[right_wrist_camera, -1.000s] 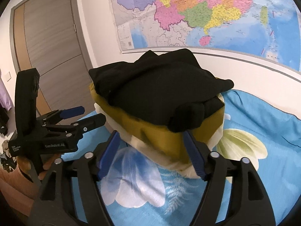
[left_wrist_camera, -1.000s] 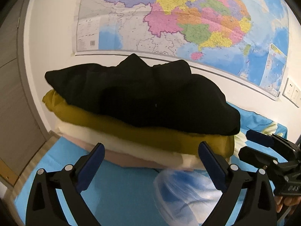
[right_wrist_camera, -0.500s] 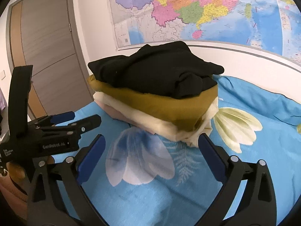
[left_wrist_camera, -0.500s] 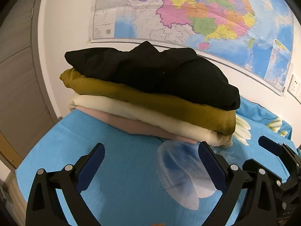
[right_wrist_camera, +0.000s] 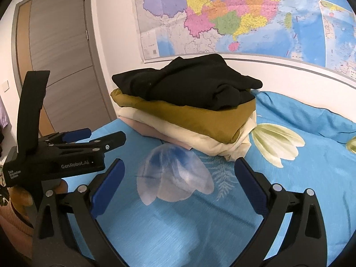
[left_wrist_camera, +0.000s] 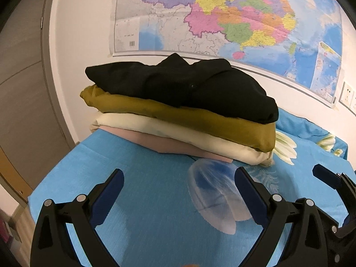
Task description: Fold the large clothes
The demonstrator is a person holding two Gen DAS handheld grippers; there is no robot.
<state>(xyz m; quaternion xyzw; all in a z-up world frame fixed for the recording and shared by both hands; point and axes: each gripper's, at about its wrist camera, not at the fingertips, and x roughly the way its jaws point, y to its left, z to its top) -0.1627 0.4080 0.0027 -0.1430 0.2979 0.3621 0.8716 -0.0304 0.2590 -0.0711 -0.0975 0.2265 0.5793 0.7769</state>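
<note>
Left gripper (left_wrist_camera: pixel 178 187): jaws spread wide, nothing between them, only blue bed sheet (left_wrist_camera: pixel 142 200) below; blue pads face each other over the sheet, well short of the clothes. Right gripper (right_wrist_camera: pixel 179 182): jaws at full spread after just opening, nothing between them; it hangs over a pale flower print (right_wrist_camera: pixel 173 175) on the sheet. In the right wrist view the left gripper shows side-on at the left edge, a hand (right_wrist_camera: pixel 15 200) partly visible under it; in the left wrist view one blue tip of the right gripper shows at the right edge.

Beyond both grippers, clear of them, stack of folded clothes (left_wrist_camera: pixel 178 120) lies on the bed near the far left corner; four layers, bottom to top: pink piece (left_wrist_camera: pixel 169 144); cream piece (left_wrist_camera: pixel 155 129); mustard piece (left_wrist_camera: pixel 200 120); black piece (left_wrist_camera: pixel 182 86), somewhat lumpy on top, one fold bulging at its right end.

Behind the stack: white wall with large coloured map (right_wrist_camera: pixel 233 15); grey door (right_wrist_camera: pixel 57 51) to the left; wall sockets (left_wrist_camera: pixel 348 95) at the far right in the left wrist view.
</note>
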